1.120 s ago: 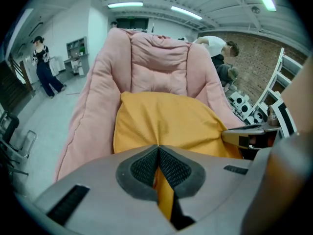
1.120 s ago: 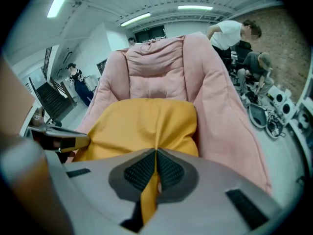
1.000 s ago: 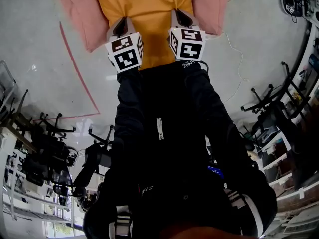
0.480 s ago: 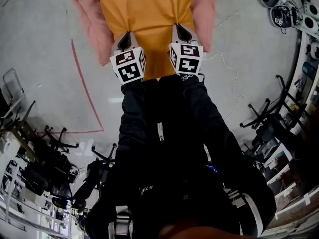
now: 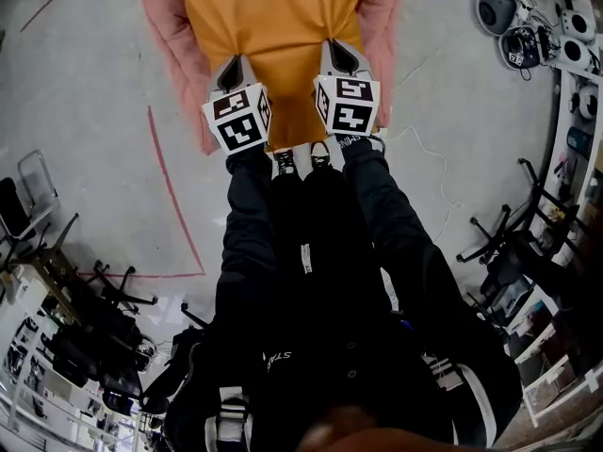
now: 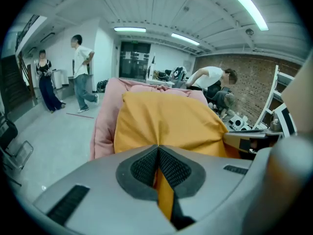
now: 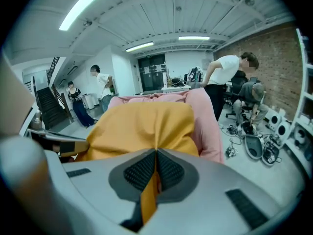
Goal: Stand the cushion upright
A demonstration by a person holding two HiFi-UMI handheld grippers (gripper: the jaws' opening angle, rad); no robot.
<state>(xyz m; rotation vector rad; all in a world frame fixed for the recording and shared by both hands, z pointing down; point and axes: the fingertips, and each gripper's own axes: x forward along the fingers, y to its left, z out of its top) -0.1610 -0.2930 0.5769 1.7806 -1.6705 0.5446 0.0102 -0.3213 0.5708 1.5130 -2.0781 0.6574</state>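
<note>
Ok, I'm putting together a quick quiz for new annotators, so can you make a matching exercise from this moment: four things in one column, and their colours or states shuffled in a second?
Things
1. front cushion
2. back cushion
3. line on the floor
4. left gripper

Colours or states
A. red
B. fingers shut on a cushion edge
C. orange
D. pink

Pairs: 1-C, 2-D, 3-A, 4-B
</note>
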